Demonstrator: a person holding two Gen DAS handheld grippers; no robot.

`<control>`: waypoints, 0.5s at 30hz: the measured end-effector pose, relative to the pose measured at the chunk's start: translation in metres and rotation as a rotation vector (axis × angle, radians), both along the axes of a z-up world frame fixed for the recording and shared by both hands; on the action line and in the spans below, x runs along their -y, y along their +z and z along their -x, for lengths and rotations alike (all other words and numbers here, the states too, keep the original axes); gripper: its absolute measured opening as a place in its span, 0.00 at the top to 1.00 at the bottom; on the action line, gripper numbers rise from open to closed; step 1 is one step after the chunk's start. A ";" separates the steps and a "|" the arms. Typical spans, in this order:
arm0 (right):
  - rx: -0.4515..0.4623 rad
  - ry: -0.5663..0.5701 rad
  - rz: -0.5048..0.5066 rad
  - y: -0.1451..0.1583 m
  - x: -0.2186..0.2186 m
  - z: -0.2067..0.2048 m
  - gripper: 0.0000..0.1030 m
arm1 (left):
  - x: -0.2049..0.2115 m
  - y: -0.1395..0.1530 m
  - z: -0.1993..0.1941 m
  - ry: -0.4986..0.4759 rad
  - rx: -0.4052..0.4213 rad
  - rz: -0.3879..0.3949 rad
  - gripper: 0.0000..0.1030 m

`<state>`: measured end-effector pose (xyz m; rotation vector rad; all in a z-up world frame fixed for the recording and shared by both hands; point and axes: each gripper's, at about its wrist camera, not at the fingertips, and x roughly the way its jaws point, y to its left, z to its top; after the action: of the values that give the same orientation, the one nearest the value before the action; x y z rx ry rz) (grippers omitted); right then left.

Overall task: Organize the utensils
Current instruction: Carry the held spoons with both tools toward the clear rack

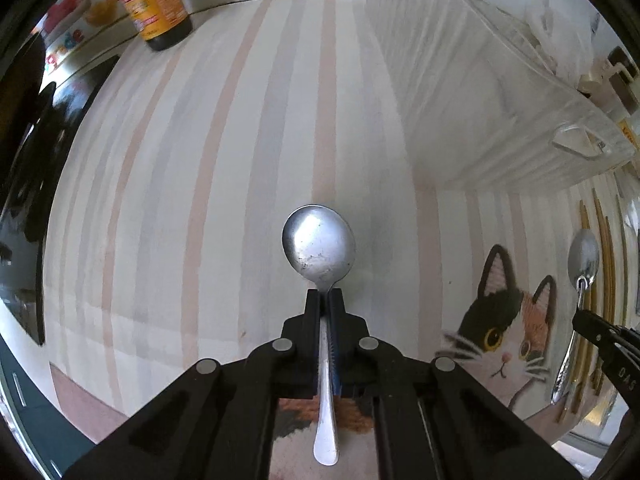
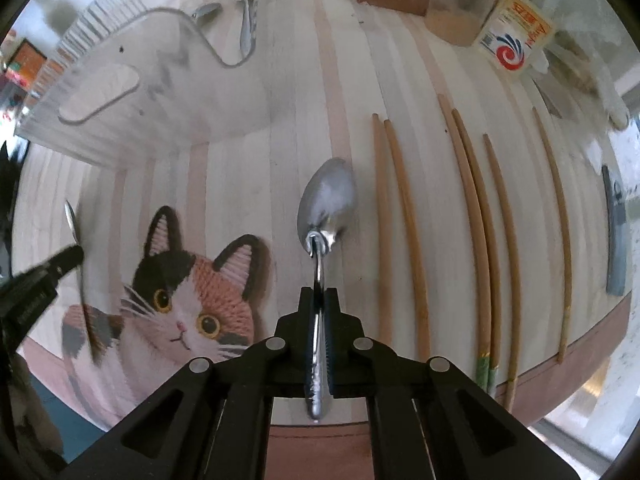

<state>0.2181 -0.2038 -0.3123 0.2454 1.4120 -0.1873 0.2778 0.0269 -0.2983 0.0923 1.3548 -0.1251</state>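
I hold one spoon in each of my two grippers, above a striped mat with a calico cat printed on it, spread over the desk.

My left gripper (image 1: 325, 294) has its jaws closed on the neck of a round-bowled spoon (image 1: 319, 242), bowl pointing to twelve o'clock, handle running back between the jaws. My right gripper (image 2: 319, 292) has its jaws closed on the handle of an oval spoon (image 2: 327, 200), bowl also toward twelve o'clock.

A clear plastic organizer tray (image 2: 120, 92) sits on the mat (image 2: 280, 128) at about ten o'clock in the right view and at two o'clock in the left view. Wooden chopsticks (image 2: 404, 216) lie in loose pairs on the mat at three o'clock of the right spoon. More metal utensils (image 2: 246, 24) lie at eleven o'clock, beyond the tray.

I judge this to be the carrying step: both spoons are lifted, neither yet placed. Next, each spoon likely needs swinging toward the tray, lining up lengthwise, lowering, then releasing.
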 end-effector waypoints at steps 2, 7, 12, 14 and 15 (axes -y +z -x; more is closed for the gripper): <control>0.013 -0.012 -0.016 0.005 0.000 0.004 0.98 | -0.011 0.010 -0.002 0.023 0.009 0.022 1.00; 0.044 -0.039 -0.059 0.020 0.003 0.011 0.98 | -0.031 0.044 0.003 0.061 0.051 0.074 1.00; 0.075 -0.056 -0.095 0.037 0.013 0.011 0.98 | -0.043 0.062 0.015 0.082 0.105 0.095 1.00; 0.090 -0.064 -0.100 0.045 0.016 0.011 0.98 | -0.044 0.066 0.016 0.086 0.123 0.097 1.00; 0.092 -0.059 -0.102 0.046 0.017 0.010 0.98 | -0.047 0.063 0.012 0.093 0.121 0.114 1.00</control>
<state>0.2080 -0.2204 -0.2661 0.3753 1.3258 -0.1512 0.2663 0.0734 -0.2354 -0.0588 1.2265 -0.1162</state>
